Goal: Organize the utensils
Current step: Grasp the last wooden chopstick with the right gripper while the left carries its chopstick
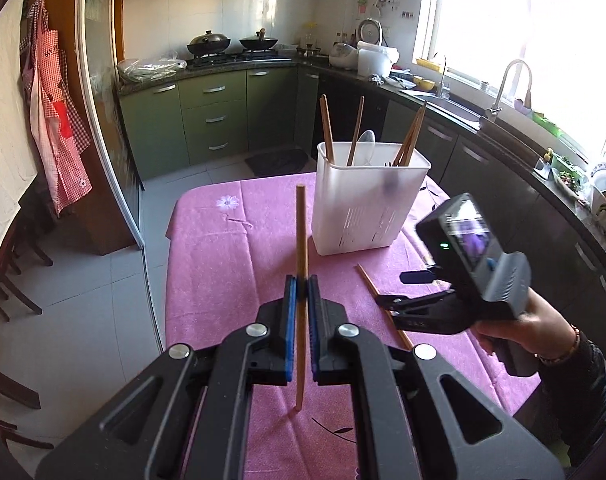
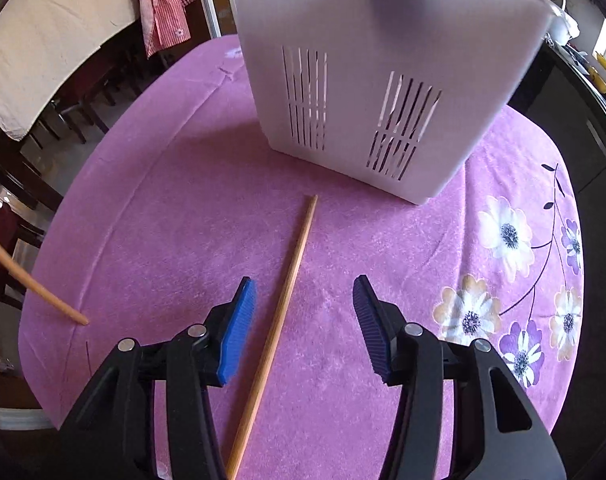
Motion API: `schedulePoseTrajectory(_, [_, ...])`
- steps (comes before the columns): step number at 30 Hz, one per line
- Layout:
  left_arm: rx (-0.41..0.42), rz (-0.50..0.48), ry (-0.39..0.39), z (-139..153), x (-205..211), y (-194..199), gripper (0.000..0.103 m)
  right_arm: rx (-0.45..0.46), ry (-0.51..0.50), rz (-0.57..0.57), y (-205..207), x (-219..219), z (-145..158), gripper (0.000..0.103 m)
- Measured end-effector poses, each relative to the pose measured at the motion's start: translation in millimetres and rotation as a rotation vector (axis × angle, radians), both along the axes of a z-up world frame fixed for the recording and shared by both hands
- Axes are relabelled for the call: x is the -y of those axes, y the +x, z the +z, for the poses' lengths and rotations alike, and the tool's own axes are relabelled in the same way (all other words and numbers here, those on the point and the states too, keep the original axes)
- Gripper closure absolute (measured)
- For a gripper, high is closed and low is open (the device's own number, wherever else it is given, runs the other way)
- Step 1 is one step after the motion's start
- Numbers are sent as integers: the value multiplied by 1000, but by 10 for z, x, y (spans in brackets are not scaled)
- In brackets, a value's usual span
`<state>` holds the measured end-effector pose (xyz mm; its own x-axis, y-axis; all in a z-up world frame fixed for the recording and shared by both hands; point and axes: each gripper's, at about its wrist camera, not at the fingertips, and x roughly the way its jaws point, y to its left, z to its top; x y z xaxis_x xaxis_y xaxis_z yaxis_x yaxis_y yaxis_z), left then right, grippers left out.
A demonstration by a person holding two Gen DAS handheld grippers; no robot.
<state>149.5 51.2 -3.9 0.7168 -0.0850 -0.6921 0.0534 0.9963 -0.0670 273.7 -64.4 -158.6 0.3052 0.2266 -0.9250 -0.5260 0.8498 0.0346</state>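
Note:
My left gripper (image 1: 302, 284) is shut on a wooden chopstick (image 1: 301, 240) and holds it upright, its lower tip close to the pink tablecloth (image 1: 207, 264). That chopstick's end also shows in the right wrist view (image 2: 35, 288). A white slotted utensil holder (image 1: 367, 200) stands at the far side of the table and holds several chopsticks and a clear spoon (image 1: 367, 146). My right gripper (image 2: 303, 300) is open, its blue pads either side of a second chopstick (image 2: 281, 312) lying flat on the cloth. The holder (image 2: 383, 60) stands just beyond it.
The table is small, with rounded edges (image 2: 103, 208) and floor around it. Dark counters with a sink (image 1: 455, 104) run along the right. Green cabinets (image 1: 215, 112) and a stove stand at the back. Dark chairs (image 1: 11, 272) stand on the left.

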Motion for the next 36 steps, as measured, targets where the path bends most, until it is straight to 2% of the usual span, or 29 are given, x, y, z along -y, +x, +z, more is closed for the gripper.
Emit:
schedulePoseTrajectory(4, [11, -17, 6, 6, -7, -58, 97, -20, -42, -13, 97, -105, -82, 57])
schedulePoseTrajectory(6, [13, -27, 6, 5, -4, -82, 97, -55, -50, -4, 109, -144, -147, 67])
schedulePoseTrajectory(10, [18, -38, 6, 10, -4, -111, 97, -64, -45, 4, 96, -204, -167, 76])
schedulePoseTrajectory(12, [21, -41, 9, 10, -16, -127, 97, -62, -46, 23, 57, -278, -175, 94])
schedulePoseTrajectory(15, [24, -43, 10, 10, -4, -131, 97, -35, -66, 43, 21, -356, -171, 96])
schedulePoseTrajectory(17, [25, -41, 6, 6, -11, -141, 97, -45, -42, 42, 27, -347, -153, 96])
schedulePoseTrajectory(19, [26, -42, 7, 6, -15, -143, 97, -15, -12, 33, -35, -300, -68, 96])
schedulePoseTrajectory(23, [26, -47, 9, -4, 5, -160, 97, 61, 84, 10, -148, -118, 292, 96])
schedulePoseTrajectory(30, [32, -63, 13, -4, 30, -217, 97, 261, 223, -15, -739, 399, 1018, 96])
schedulePoseTrajectory(36, [39, -70, 21, 11, 64, -272, 97, 357, 276, -28, -1172, 852, 1356, 96])
